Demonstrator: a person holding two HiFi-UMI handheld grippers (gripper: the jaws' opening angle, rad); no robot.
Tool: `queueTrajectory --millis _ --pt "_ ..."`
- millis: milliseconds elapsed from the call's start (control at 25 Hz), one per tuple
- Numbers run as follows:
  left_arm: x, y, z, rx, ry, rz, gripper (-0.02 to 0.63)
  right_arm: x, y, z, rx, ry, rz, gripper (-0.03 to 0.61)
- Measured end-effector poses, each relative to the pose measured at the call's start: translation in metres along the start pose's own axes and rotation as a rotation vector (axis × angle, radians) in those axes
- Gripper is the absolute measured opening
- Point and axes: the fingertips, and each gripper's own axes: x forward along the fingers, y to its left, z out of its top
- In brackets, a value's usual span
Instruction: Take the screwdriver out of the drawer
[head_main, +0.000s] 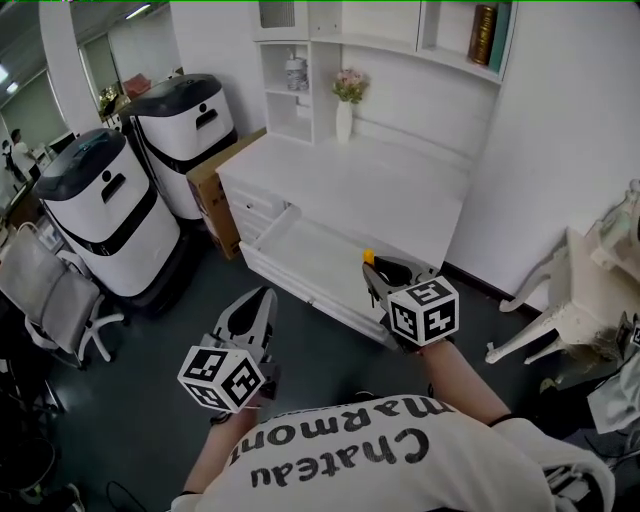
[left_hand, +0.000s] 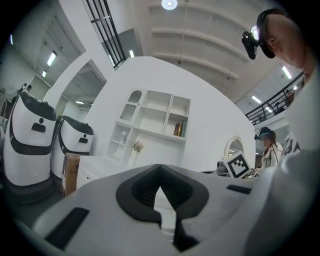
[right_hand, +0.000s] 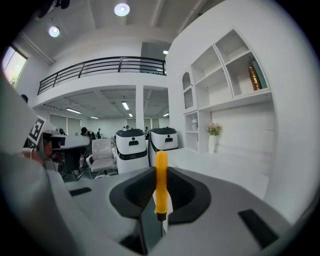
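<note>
Your left hand-held gripper (head_main: 258, 305) hangs low before the white counter (head_main: 380, 190), jaws clenched on nothing. The open drawer (head_main: 290, 245) juts from the counter's front. Your right hand-held gripper (head_main: 375, 272) is grasping the screwdriver (right_hand: 161, 182), orange handle upright between its jaws, over the drawer's right end.

**Fig. A home-style furniture corner set up inside a large open-plan lab or office hall.**

Domestic pieces, namely a white desk (head_main: 400, 190) with an open drawer (head_main: 300, 250), a shelf unit (head_main: 295, 85) and a vase of flowers (head_main: 346, 100), stand beside two white-and-black machines (head_main: 100, 210), a cardboard box (head_main: 215, 190) and grey office chairs (head_main: 50, 295). The right gripper view shows a railed mezzanine (right_hand: 100, 67), round ceiling lights (right_hand: 121, 9) and people (right_hand: 85, 132) far down the hall.
</note>
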Motion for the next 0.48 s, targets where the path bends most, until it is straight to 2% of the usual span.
queueTrajectory --millis 480 --pt "-0.041 -0.029 0.023 0.065 -0.057 -0.054 0.023 -0.074 0.069 0.062 0.011 -0.212 -0.032 0.079"
